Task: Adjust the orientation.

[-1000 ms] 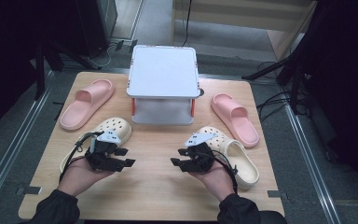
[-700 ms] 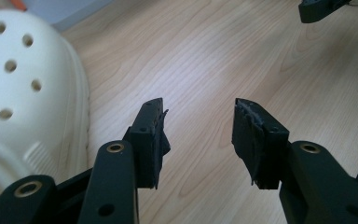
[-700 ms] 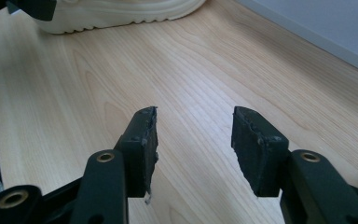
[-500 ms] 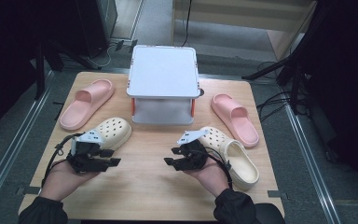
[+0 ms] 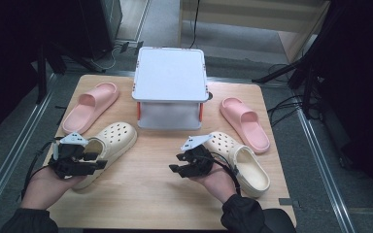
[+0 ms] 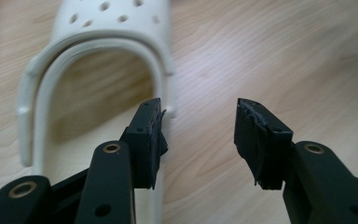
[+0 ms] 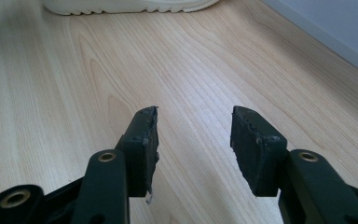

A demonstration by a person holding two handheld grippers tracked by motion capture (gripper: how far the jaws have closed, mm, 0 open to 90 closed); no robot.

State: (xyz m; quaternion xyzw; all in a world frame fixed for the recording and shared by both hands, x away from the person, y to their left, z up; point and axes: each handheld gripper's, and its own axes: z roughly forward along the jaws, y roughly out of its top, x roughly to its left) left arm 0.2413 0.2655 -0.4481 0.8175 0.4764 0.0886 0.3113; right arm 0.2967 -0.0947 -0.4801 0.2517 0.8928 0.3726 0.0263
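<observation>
Shifted leftward over the cream clog [image 5: 108, 148], the left hand-held gripper [image 5: 95, 162] gapes empty above the wooden table [image 5: 145, 194].

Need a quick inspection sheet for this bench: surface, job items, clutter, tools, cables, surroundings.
Surface: wooden table, bare in the middle.
Job's things: two cream clogs, left clog and right clog; two pink slides, left slide and right slide; white rack at the back.
Clutter: nothing seen.
Tools: left tool open beside the left clog's heel, nothing between the jaws; right tool open over bare wood.
Cables: black cable trails from the left tool.
Surroundings: grey floor, dark stands.
</observation>
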